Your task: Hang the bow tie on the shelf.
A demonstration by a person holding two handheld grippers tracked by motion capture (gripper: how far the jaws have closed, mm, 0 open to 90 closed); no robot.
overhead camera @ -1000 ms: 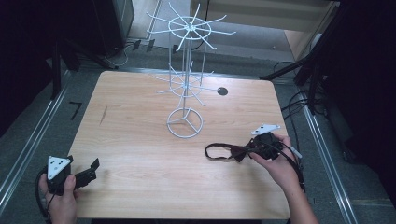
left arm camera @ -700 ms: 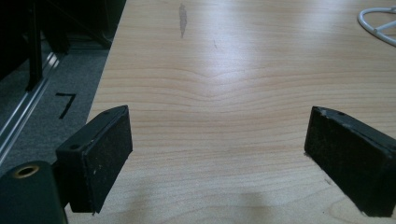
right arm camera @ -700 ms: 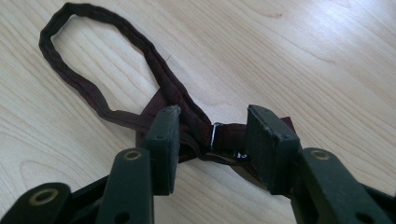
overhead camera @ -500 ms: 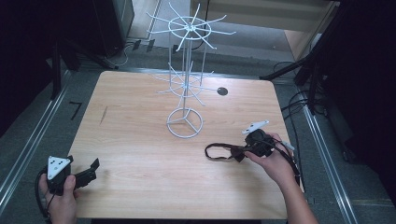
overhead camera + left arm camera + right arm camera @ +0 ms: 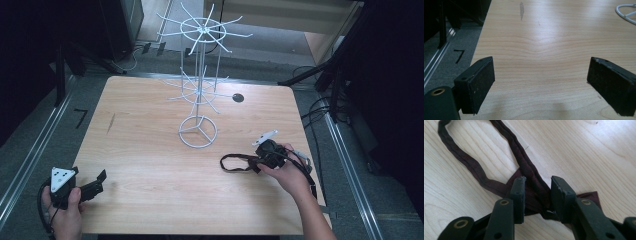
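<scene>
Jaws on my right gripper (image 5: 537,185) have just been closing, and between them sits the knot of a dark maroon bow tie (image 5: 529,177), its neck strap looping away across the worktop (image 5: 599,152). From the right gripper view the two black faces stand either side of the bunched fabric, close against it; the right one looks to be touching, the left I cannot say for certain, so I judge the grip as nearly made, not yet firm. Compared with a second ago, the gripper has crept in toward the tie and dropped a little, while the strap loop lies where it lay.

In the high view the right gripper (image 5: 261,159) sits in front of the white wire display stand (image 5: 198,131) and off to its right, with the bow tie (image 5: 235,163) stretched flat from it toward the stand's ring base. The stand's hooked arms hang bare.

My left gripper (image 5: 92,186) rests in front of the stand and well to its left, near the worktop's edge, unmoved. Its jaws stand wide apart with nothing but bare wood between them, as the left gripper view makes plain.

What this means: the pick-up is in hand. Once the squeeze finishes, I expect to lift the tie clear and carry it to one of the stand's hooks, strap first.
</scene>
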